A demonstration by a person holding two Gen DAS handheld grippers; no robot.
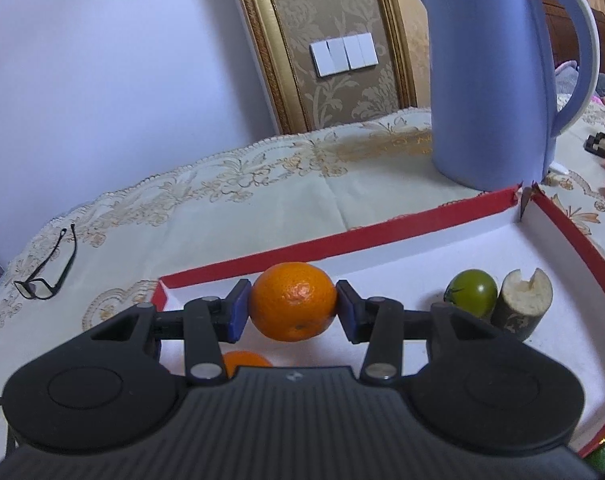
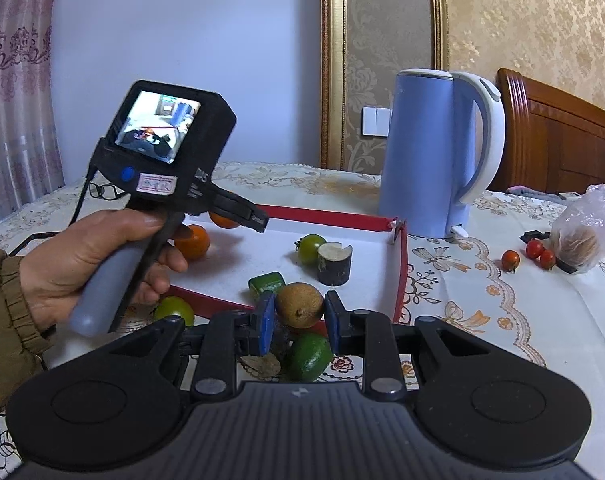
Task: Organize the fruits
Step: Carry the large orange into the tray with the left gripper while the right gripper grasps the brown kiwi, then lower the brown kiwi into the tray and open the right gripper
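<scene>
Between the blue pads of the left gripper [image 1: 292,308] sits a round orange mandarin [image 1: 293,301], clamped on both sides and held above the white floor of a shallow red-rimmed cardboard tray [image 1: 286,250]. Just right of those fingers, inside the tray, a green tomato [image 1: 471,292] touches a short cut stump of pale-fleshed cane [image 1: 522,303]. Below the held fruit, a second orange mandarin [image 1: 246,362] peeks out behind the gripper body, also in the tray. Beyond the tray's far corner stands a tall lavender-blue electric kettle [image 1: 498,76]; far left of the fingers, black-framed glasses [image 1: 48,274] lie on the embroidered cream tablecloth [image 1: 230,208].

The right gripper [image 2: 298,314] pinches a brown fuzzy kiwi [image 2: 300,305] at the tray's near edge; its skin is dull with a dark stem nub. Just behind it in the tray lies a green blocky fruit [image 2: 267,283]. Under the fingers, a green oval fruit [image 2: 308,356] rests on the cloth. Well right, three red cherry tomatoes [image 2: 510,260] sit beside a clear plastic bag [image 2: 582,232].
</scene>
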